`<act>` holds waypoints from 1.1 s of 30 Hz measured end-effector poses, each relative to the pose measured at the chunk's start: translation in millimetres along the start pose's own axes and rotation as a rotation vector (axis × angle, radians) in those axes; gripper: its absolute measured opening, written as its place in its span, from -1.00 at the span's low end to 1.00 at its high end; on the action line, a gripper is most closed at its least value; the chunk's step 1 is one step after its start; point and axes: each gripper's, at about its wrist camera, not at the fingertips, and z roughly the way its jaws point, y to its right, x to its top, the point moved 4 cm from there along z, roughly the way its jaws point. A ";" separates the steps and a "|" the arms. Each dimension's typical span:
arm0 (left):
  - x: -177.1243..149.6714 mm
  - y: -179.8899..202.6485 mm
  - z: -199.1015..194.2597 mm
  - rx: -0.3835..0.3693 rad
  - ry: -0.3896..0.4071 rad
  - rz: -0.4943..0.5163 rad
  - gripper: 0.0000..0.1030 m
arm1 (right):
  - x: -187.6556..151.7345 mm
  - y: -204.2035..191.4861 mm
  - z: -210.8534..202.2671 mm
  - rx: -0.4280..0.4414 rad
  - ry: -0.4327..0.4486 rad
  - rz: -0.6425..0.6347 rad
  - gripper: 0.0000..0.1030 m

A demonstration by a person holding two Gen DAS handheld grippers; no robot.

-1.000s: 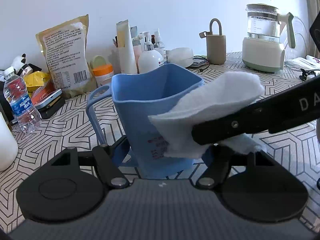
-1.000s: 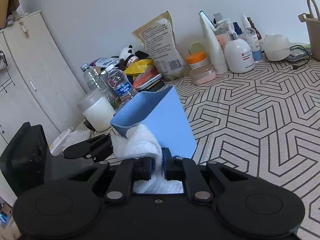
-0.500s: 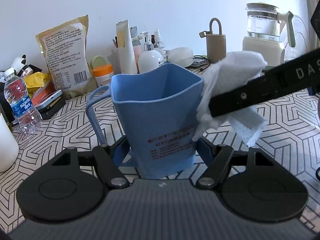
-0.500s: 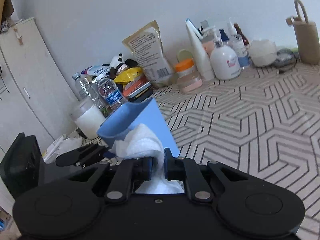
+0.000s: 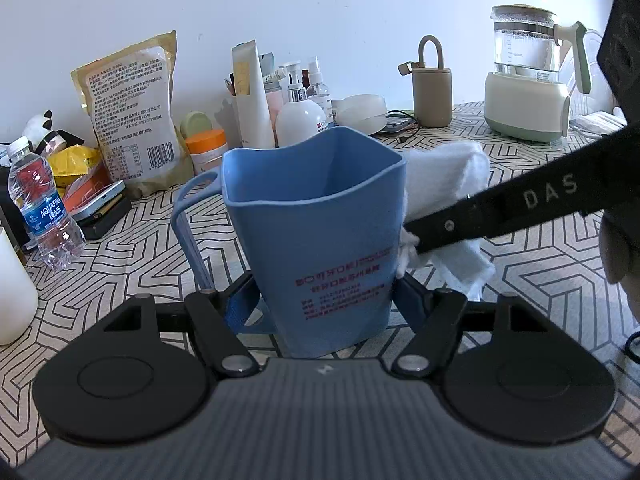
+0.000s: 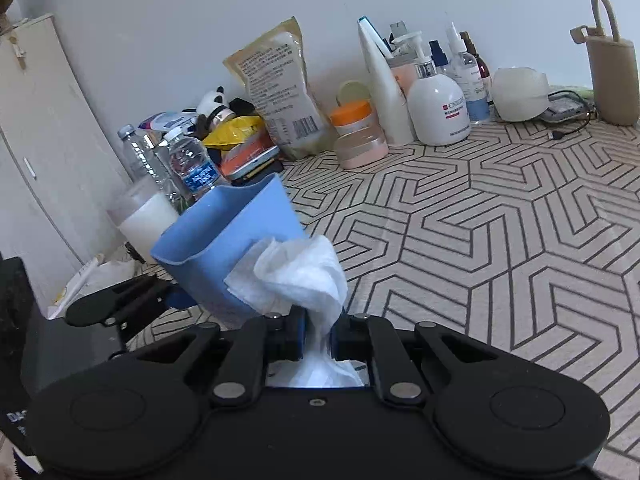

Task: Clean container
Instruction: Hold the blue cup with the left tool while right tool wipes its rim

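A blue plastic cup [image 5: 320, 232] with a handle on its left and red print on its front is held upright between the jaws of my left gripper [image 5: 324, 304], which is shut on its lower part. My right gripper [image 6: 318, 340] is shut on a white cloth [image 6: 300, 276]. The cloth [image 5: 444, 184] is pressed against the cup's outer right side near the rim. In the right wrist view the cup [image 6: 236, 240] stands just left of the cloth. The right gripper's black finger [image 5: 500, 208] reaches in from the right.
The table has a geometric-patterned cover [image 6: 500, 220]. Along the back wall stand a food bag [image 5: 128, 112], lotion bottles [image 5: 298, 116], an orange-lidded jar [image 5: 206, 148], a beige flask [image 5: 432, 88] and a kettle [image 5: 528, 76]. Water bottles [image 5: 40, 208] stand at the left.
The right gripper has carried the cloth from the cup's front face up past its right corner and now down against the cup's right side. The cup and left gripper stayed still.
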 end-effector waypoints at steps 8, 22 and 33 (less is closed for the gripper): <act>0.8 -2.1 0.4 -0.002 0.001 -0.008 0.40 | 11.7 -22.2 -14.5 -0.035 0.083 -0.071 -0.73; 2.0 1.8 -0.2 0.016 0.004 0.021 0.40 | -1.9 -0.2 16.6 -0.029 -0.028 -0.025 -0.71; 2.4 -2.0 1.9 0.005 -0.003 0.002 0.40 | 1.9 -13.9 -4.1 -0.023 0.045 -0.047 -0.72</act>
